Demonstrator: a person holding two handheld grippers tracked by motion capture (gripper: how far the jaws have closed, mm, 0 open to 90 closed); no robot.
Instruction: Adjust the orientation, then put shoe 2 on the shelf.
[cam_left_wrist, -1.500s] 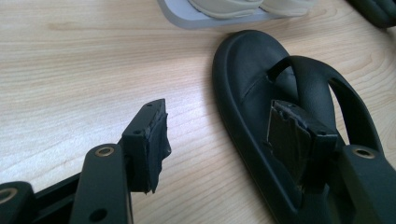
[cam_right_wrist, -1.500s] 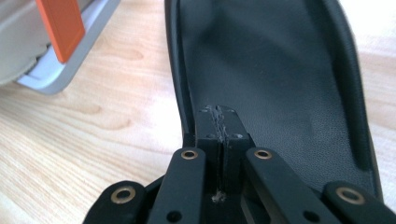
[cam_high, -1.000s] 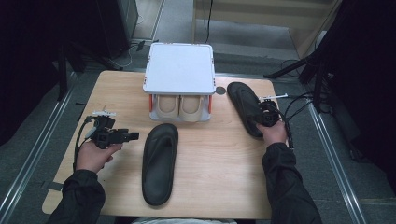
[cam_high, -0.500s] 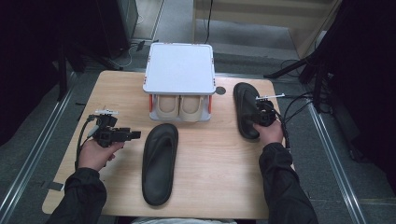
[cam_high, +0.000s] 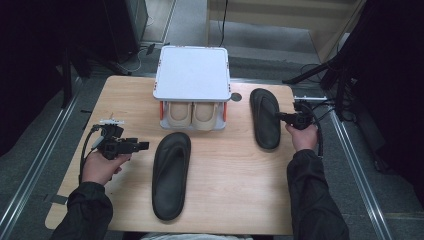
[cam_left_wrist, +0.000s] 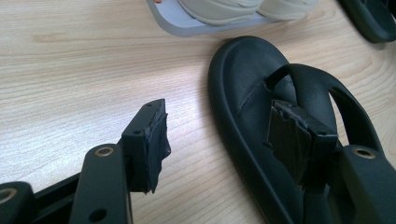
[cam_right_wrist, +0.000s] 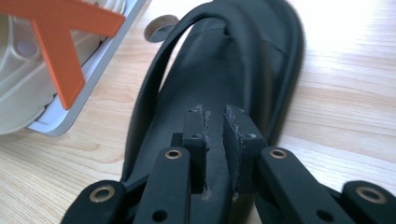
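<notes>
By the rack, sandal lies lengthwise

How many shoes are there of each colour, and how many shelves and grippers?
Black sandals: 2
Beige shoes: 2
Grey shoe racks: 1
Grippers: 2, left gripper, right gripper
Total: 7

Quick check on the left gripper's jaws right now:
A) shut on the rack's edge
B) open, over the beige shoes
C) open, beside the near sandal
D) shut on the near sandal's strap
C: the left gripper has its jaws spread wide and holds nothing, low over the table beside the near sandal.
</notes>
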